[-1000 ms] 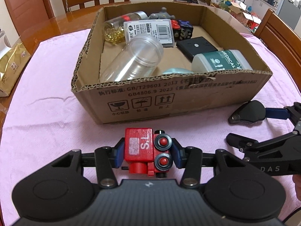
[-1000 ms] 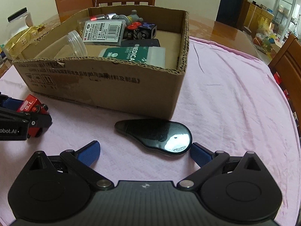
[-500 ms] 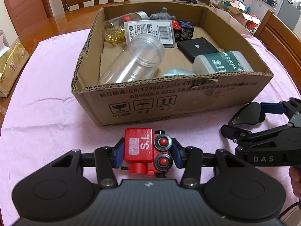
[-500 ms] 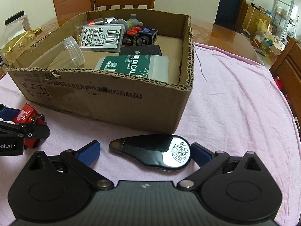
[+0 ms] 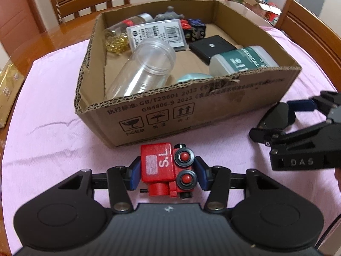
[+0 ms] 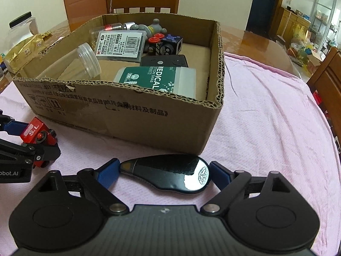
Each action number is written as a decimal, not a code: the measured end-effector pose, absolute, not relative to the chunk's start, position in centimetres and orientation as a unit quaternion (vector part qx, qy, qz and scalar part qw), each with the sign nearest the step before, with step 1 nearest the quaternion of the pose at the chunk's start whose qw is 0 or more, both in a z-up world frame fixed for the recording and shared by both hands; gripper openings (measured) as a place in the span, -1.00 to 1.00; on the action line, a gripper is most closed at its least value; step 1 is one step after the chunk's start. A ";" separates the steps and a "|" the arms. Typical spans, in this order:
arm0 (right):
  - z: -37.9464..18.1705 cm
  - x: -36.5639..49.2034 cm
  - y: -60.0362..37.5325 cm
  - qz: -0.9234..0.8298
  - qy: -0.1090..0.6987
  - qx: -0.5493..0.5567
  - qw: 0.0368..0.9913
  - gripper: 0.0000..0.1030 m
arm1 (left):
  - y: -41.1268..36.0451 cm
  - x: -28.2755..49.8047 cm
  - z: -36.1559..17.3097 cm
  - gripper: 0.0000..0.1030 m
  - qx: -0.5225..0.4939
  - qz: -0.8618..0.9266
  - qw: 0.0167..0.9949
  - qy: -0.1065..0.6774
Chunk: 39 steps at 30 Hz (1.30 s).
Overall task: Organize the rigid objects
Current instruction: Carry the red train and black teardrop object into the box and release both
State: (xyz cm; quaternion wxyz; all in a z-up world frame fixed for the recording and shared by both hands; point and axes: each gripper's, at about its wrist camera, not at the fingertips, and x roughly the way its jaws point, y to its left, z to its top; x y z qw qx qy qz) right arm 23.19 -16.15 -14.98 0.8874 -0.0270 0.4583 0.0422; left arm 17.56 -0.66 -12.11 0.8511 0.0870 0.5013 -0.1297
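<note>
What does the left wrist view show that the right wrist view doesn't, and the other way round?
Only the left wrist view shows the pale blue-green object against the box's near wall and the left gripper head on, its jaws opening around the red toy train.

Only the right wrist view shows the white flower emblem on the black teardrop-shaped object and the right gripper closing on it.

Both show the cardboard box, clear jar, medical swab container and pink cloth.

A red toy train (image 5: 164,170) with black wheels and white "S.L" lettering sits between blue pads (image 5: 134,173). A glossy black case (image 6: 170,173) bearing a white flower emblem lies between the other jaws, over pink cloth (image 6: 266,128) beside a brown cardboard box (image 6: 132,115).
</note>
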 end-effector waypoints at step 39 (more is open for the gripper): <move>-11.1 21.4 -17.8 0.055 0.467 -0.031 0.882 0.80 | -0.6 16.4 -6.5 -0.07 0.095 -0.176 0.838 0.508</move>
